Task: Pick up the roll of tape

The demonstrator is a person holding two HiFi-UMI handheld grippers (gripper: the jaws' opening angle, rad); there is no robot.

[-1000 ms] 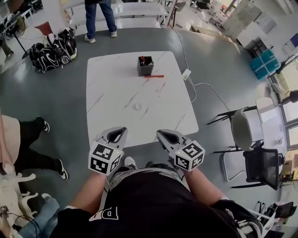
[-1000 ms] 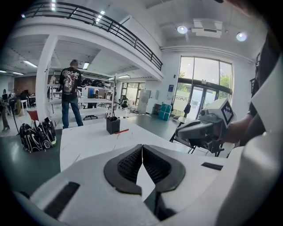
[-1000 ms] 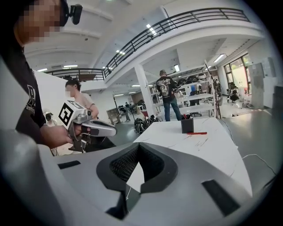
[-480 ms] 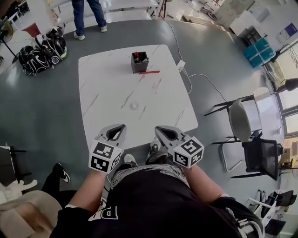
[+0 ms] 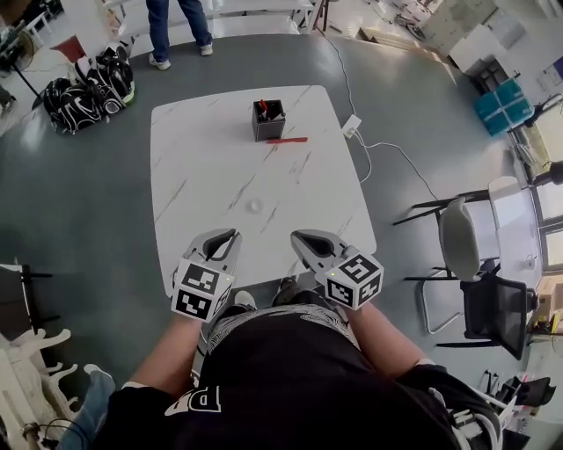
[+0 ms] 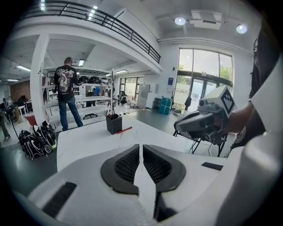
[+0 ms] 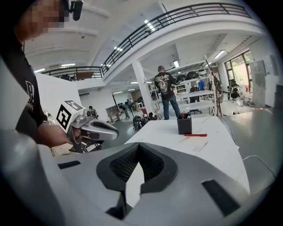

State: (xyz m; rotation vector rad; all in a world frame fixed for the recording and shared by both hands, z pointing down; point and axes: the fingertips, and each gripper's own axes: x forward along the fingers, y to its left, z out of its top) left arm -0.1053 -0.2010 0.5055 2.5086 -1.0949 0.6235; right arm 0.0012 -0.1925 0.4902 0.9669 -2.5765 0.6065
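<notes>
Looking steeply down from the head view, a person in a black shirt with white lettering, cut off at the fold and unreadable, holds a grey tool in each hand. Each carries a cube of black-and-white square markers. The left tool (image 5: 226,236) and right tool (image 5: 302,237) hover side by side over the near edge of a white, marble-veined worktop (image 5: 207,158), both pointing away from the person. In its own view, the left tool (image 6: 140,148) has its dark ribbed jaws pressed together at the tips. The right tool (image 7: 138,147) likewise has its jaws together.

The roll of tape (image 5: 255,205), small and pale, lies flat on the worktop ahead of the tools, roughly midway between them and well apart from both.

Further on, near the far edge, stands a black square pen holder (image 5: 269,121) with pens in it, and a red pen (image 5: 288,140) lies just in front of it. A white power strip (image 5: 354,127) sits at the far right corner, its cable trailing over the grey floor.

Beyond the worktop, black bags (image 5: 84,88) with white marks lie on the floor, and a person in jeans (image 5: 176,26) stands facing away.
</notes>
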